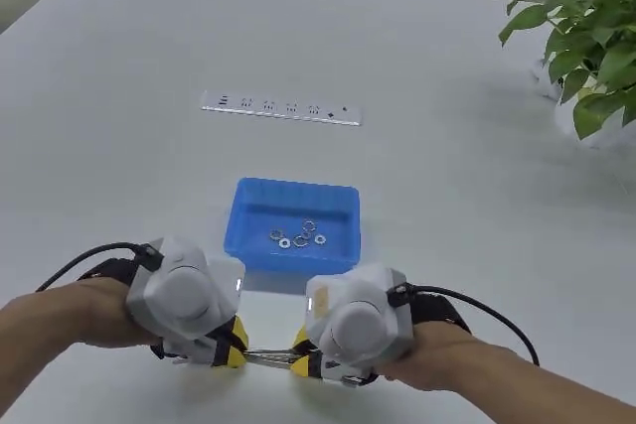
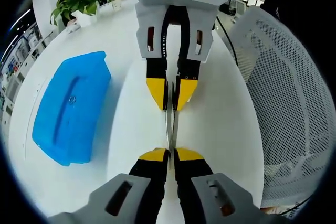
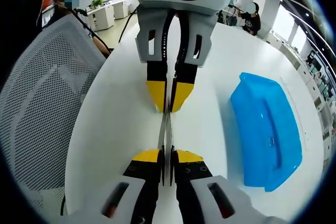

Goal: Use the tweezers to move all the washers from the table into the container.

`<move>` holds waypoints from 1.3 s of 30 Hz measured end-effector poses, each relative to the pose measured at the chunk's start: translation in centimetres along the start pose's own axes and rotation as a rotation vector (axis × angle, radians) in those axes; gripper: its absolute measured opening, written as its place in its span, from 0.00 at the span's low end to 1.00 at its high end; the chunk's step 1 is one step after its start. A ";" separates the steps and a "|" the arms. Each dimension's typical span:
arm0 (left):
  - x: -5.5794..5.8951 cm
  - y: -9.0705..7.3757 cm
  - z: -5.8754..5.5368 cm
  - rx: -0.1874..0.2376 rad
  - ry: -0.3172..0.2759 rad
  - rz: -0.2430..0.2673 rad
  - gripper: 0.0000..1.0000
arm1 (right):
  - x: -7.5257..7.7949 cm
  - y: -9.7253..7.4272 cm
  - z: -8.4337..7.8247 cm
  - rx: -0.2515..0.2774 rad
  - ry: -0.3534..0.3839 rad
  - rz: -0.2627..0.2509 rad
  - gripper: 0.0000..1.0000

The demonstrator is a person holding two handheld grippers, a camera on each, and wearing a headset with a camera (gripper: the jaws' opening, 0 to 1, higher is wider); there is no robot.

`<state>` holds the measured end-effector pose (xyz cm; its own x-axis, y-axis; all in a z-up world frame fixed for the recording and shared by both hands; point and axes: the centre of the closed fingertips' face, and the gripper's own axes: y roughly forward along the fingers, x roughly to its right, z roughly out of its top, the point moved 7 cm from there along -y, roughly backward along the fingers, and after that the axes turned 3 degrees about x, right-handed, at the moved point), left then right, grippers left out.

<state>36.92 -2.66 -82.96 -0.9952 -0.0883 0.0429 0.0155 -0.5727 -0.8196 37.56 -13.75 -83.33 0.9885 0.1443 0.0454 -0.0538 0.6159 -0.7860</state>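
White flat table (image 1: 447, 196) carries everything. On it, straight ahead of the person, sits a blue rectangular plastic container (image 1: 288, 257), long side facing them. A white power strip (image 1: 280, 109) lies well beyond it.

Near table edge: left claw (image 1: 235, 351) and right claw (image 1: 302, 360) point at each other, tip to tip, w/ a small gap btwn them. Both are closed down to a slit, and each pinches one end of the thin metal tweezers (image 1: 268, 355), which bridge that gap. In the left gripper view the yellow pads (image 2: 155, 155) sit tight on the steel. Same story in the right gripper view.

Small silver metal washers (image 1: 299, 236), a handful, lie clustered on the container floor, right of centre. Can't tell at this res if any lie loose on the table.

Key relation: the tweezers' long axis runs left-right, parallel to the container's near wall and in line w/ both claws. So the tool lies crosswise to the container, which is near and just forward of it. The left gripper view has the container (image 2: 68, 108) off to its left; the right gripper view has it (image 3: 268, 129) off to its right, i.e. abeam of both claws, neither clearly nearer. Can't tell which end has the tips.

Judgement: one claw would have to release and the other swing the tool approx a quarter turn before the tips can work. A two-ended pinch risks bending or dropping it during that handoff.
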 end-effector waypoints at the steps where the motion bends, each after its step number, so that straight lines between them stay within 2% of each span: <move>1: 0.0 0.0 0.0 0.000 0.000 0.000 0.09 | 0.0 0.0 0.0 0.000 -0.001 0.000 0.11; 16: 0.1 -0.6 -0.2 0.002 -0.019 0.014 0.14 | 0.1 -0.4 0.1 -0.005 -0.010 -0.016 0.21; 26: 0.4 -2.2 -0.4 0.016 -0.041 0.049 0.19 | 0.6 -2.0 0.7 0.015 -0.008 -0.055 0.29; 34: 0.4 -3.9 -0.3 0.068 -0.107 0.101 0.27 | 1.1 -3.7 0.8 0.045 0.029 -0.093 0.36; 39: 0.5 -5.2 0.1 0.131 -0.160 0.146 0.32 | 1.6 -5.4 0.5 0.077 0.081 -0.146 0.43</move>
<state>36.33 0.25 -78.61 -0.9537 -0.2996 0.0279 0.1807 -0.6446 -0.7429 39.37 -16.43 -78.72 0.9946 -0.0117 0.1031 0.0832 0.6836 -0.7251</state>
